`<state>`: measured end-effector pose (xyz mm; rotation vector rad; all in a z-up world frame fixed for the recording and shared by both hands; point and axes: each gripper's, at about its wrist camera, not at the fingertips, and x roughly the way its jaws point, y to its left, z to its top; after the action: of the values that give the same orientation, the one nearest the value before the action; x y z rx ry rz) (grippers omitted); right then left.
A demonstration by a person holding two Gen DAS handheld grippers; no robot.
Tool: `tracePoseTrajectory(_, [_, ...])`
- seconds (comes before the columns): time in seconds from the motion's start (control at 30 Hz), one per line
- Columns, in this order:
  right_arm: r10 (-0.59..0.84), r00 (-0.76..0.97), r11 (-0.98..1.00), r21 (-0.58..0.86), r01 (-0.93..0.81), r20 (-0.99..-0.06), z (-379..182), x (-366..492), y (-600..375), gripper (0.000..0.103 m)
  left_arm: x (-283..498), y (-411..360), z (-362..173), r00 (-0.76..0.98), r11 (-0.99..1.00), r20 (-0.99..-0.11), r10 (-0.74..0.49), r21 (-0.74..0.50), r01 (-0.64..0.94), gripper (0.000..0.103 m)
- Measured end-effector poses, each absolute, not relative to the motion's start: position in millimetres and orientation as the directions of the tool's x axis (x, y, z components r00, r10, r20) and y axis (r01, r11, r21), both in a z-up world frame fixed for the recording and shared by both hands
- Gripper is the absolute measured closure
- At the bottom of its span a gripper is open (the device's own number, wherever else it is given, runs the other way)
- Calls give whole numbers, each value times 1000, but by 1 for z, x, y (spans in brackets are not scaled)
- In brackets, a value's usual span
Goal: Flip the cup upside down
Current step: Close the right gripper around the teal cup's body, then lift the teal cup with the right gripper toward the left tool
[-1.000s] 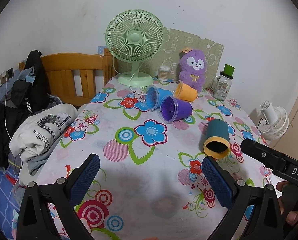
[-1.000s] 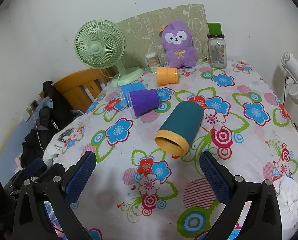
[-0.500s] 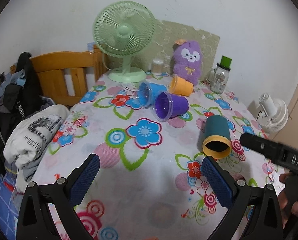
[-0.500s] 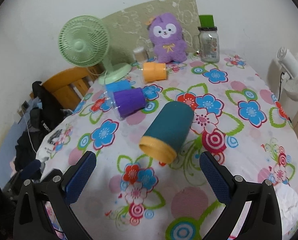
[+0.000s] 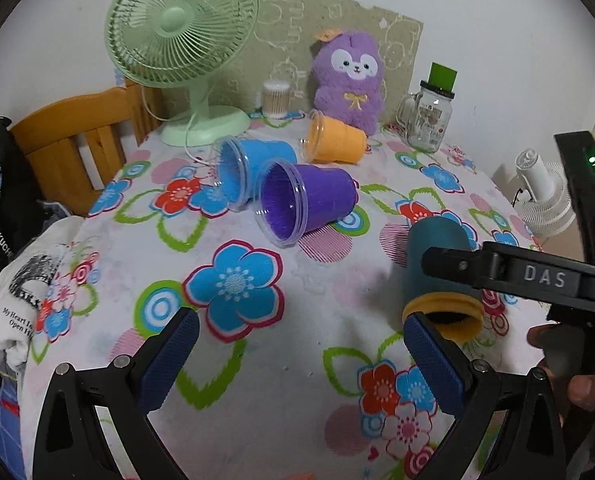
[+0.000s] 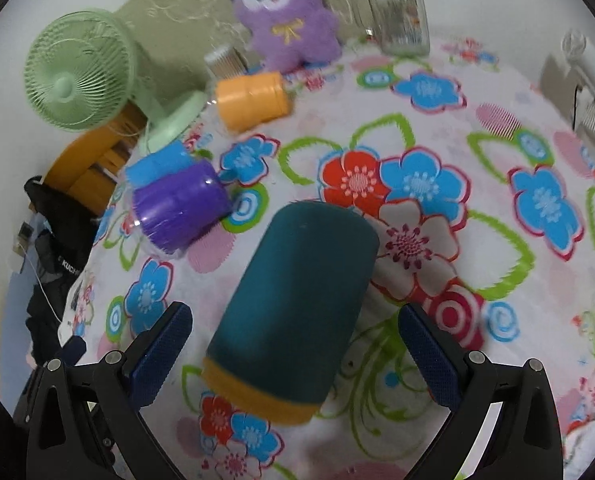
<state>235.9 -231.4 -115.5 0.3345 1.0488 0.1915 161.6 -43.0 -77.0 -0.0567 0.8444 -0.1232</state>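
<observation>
teal cylindrical cup with yellow rim band (image 6: 297,304) lay on its side near purple plastic cup (image 6: 177,206). right gripper (image 6: 295,344) spread, straddling it, not touching; left gripper (image 5: 301,354) spread, idle. approach step; next likely: close, lift, invert.

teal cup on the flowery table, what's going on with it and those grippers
A person holds a hand-held gripper in each hand. The right hand-held gripper is open, its fingers on either side of the teal cup, not yet closed on it. The cup lies on its side on the floral tablecloth, yellow rim toward the camera. The left hand-held gripper is open and holds nothing. Purple, blue and orange cups also lie tipped over farther back.
</observation>
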Motion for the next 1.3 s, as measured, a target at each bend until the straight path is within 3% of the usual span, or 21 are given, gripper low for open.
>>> tracePoseTrajectory(0.27, [347, 426, 930, 365, -40, -836, -129, 260, -216, 2, 173, -44, -88, 637, 991, -759, -132, -102, 84, 0])
tracePoseTrajectory(0.33, [326, 435, 941, 330, -69, -839, -128, 263, -208, 12, 172, -43, -89, 634, 991, -762, -133, -106, 81, 0])
tracePoseTrajectory(0.43, [324, 427, 945, 310, -104, -844, -128, 267, -202, 33, 169, -40, -88, 638, 991, -759, -132, -110, 73, 0])
tracePoseTrajectory(1.3, [443, 461, 892, 324, -317, -769, -61, 152, -173, 35, 76, 7, -56, 703, 986, -702, -120, -165, 3, 0])
